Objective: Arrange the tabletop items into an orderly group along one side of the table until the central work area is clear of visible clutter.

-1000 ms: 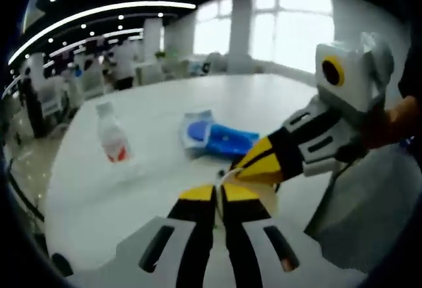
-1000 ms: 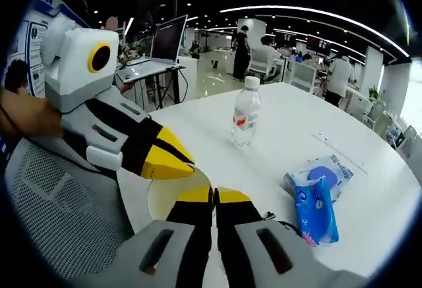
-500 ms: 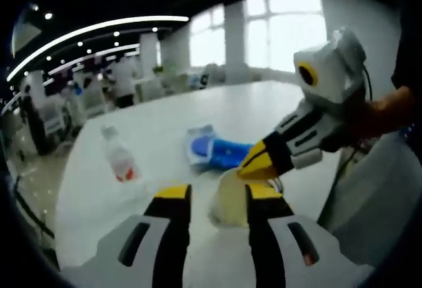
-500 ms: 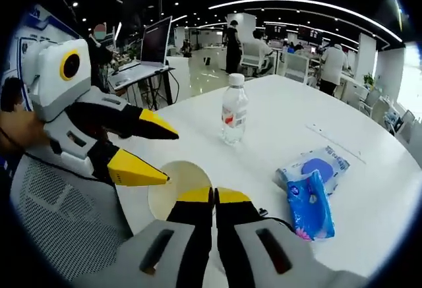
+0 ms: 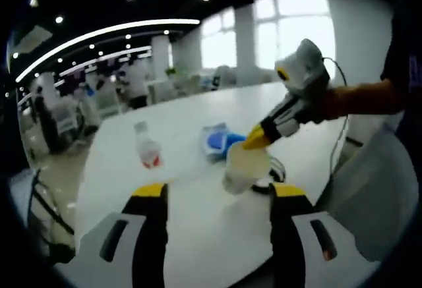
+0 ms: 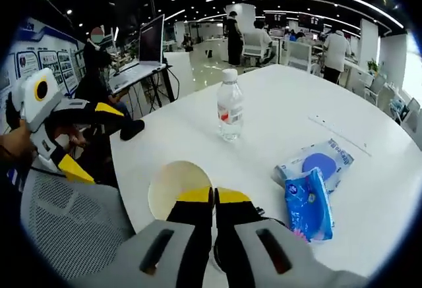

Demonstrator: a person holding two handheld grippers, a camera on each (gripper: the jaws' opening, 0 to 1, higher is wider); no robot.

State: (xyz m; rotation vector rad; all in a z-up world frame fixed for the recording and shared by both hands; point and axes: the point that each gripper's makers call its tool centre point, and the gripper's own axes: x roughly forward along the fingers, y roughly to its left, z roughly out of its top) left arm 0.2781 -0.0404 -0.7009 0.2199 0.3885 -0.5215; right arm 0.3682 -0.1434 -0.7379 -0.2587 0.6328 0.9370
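A pale cream cup (image 5: 242,167) stands on the white table (image 5: 198,229), and my right gripper (image 5: 254,140) comes in from the right, shut on its rim. In the right gripper view the same cup (image 6: 173,184) sits just left of my shut right gripper (image 6: 212,196). My left gripper (image 5: 219,194) stands wide open, back from the cup with nothing between its jaws; it also shows, open, off the table's edge (image 6: 86,140). A clear water bottle (image 6: 229,113) with a red label stands upright beyond the cup. Two blue tissue packs (image 6: 308,199) lie to the right.
A grey mesh chair (image 6: 62,229) sits at the table's near edge. A black cable (image 5: 275,171) lies by the cup. A laptop on a stand (image 6: 148,51) is off the table's far-left side. People and office chairs fill the room behind.
My left gripper has gone from shut to wide open and drawn back from the cup. My right gripper stays shut at the cup's rim.
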